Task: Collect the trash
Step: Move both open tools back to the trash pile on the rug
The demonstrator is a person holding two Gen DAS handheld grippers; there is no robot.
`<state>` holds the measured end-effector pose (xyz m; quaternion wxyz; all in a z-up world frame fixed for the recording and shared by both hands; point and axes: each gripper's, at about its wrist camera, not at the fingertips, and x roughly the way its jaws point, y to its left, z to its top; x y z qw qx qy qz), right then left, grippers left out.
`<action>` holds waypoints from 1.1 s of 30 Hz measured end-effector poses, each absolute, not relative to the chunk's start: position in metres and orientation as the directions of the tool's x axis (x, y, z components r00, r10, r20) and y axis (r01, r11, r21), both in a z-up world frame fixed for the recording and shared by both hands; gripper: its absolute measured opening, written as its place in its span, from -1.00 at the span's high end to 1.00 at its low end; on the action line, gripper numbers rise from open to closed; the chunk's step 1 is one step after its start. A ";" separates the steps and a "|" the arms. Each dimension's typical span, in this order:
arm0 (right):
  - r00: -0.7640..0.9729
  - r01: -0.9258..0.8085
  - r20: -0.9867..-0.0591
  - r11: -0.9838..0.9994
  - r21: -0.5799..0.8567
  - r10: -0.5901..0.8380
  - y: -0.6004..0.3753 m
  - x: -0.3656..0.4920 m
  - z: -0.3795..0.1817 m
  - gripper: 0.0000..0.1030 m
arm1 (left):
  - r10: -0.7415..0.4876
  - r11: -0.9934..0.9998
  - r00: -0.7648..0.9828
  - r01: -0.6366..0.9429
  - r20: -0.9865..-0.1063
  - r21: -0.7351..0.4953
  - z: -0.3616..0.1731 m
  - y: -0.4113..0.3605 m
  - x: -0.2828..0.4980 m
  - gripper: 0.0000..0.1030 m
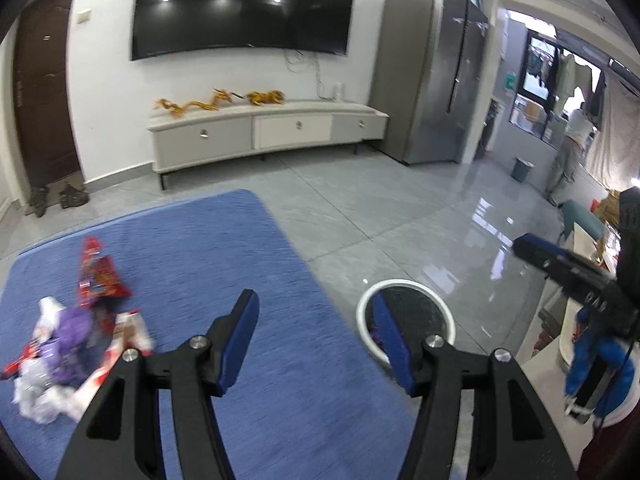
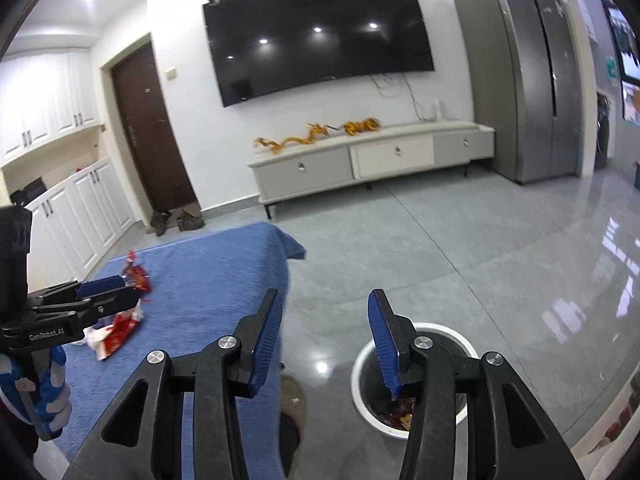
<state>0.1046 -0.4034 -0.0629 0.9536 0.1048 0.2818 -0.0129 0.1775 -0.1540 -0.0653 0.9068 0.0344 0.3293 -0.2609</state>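
Blue cloth (image 1: 200, 264), wrapper pile (image 1: 68, 344); bin (image 2: 408, 380) beside.

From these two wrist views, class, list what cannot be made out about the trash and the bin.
1. Left wrist view: wrapper pile is motion-blurred; labels and piece count unreadable.
2. Right wrist view: left gripper covers part of that pile.
3. Both views: trash bin interior is partly hidden by the right gripper; fill level unclear.
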 end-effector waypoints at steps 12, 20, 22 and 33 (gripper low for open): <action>0.862 -0.051 -0.493 0.988 0.143 0.116 -0.328 0.089 -0.006 0.08 | -0.297 0.952 0.787 0.286 -0.541 -0.105 -0.049 0.010 0.136 -0.12; 0.841 -0.126 -0.509 0.982 0.142 0.182 -0.283 0.092 0.006 0.01 | -0.171 0.985 0.823 0.125 -0.542 -0.120 -0.074 0.120 0.119 -0.12; 0.830 -0.142 -0.521 0.978 0.153 0.202 -0.274 0.099 0.004 0.01 | -0.168 0.984 0.818 0.107 -0.550 -0.141 -0.084 0.139 0.116 -0.12; 0.702 -0.228 -0.639 0.949 0.218 0.315 -0.205 0.153 -0.051 -0.01 | -0.345 0.939 0.712 0.268 -0.611 -0.217 -0.132 0.129 0.138 -0.12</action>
